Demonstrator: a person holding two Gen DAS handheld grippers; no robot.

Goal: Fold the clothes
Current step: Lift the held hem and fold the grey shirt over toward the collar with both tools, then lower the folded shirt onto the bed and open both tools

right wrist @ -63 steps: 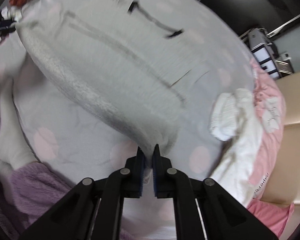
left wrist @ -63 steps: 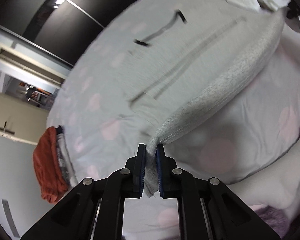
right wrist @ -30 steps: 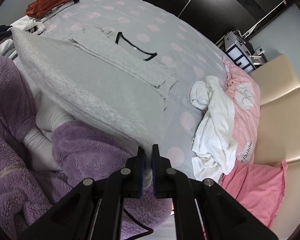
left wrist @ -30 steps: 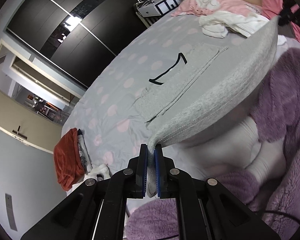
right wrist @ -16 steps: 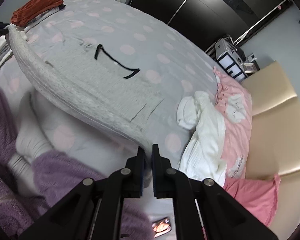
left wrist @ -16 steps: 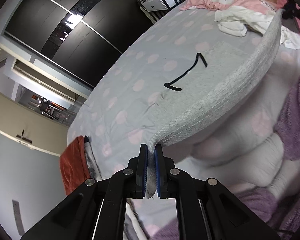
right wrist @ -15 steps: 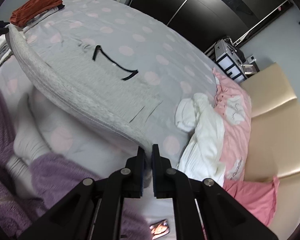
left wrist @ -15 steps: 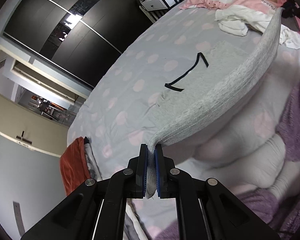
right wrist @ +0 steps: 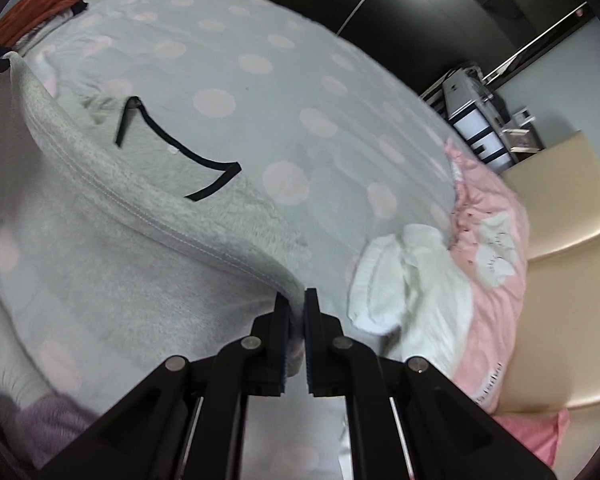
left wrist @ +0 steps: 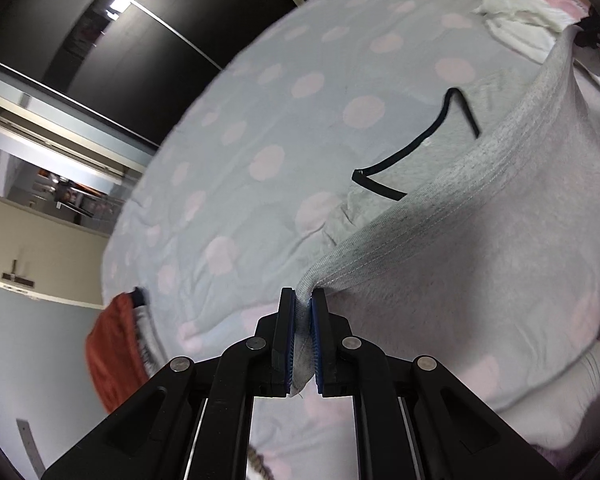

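dark wardrobe doors (left wrist: 148, 36) run behind a wide bed (left wrist: 260, 128) covered in a pale grey sheet with pink dots. left claw (left wrist: 303, 340) is closed tight on one corner of the hem of a grey garment (left wrist: 480, 208), a fold of cloth pinched between its blue pads. right claw (right wrist: 296, 332) is likewise clamped on the other hem corner, with cloth showing in the narrow gap between its fingers. between the two claws the ribbed hem of the garment (right wrist: 112, 208) is stretched taut and raised above the bed, while the far part with the black-trimmed neckline (left wrist: 420, 144) lies flat on the sheet. in the right wrist view the neckline (right wrist: 176, 148) sits just beyond the raised hem. a rust-orange pile (left wrist: 112, 356) of folded clothes lies at the bed's far left edge in the left wrist view, and shows as a small pile (right wrist: 36, 8) at the top left in the other. a crumpled white garment (right wrist: 412, 280) lies near the right claw, resting against a pink quilt (right wrist: 492, 248). beyond the quilt stands a beige headboard (right wrist: 572, 216). purple fleece (right wrist: 48, 424) shows at the lower left of the right wrist view, and both views are slightly blurred.
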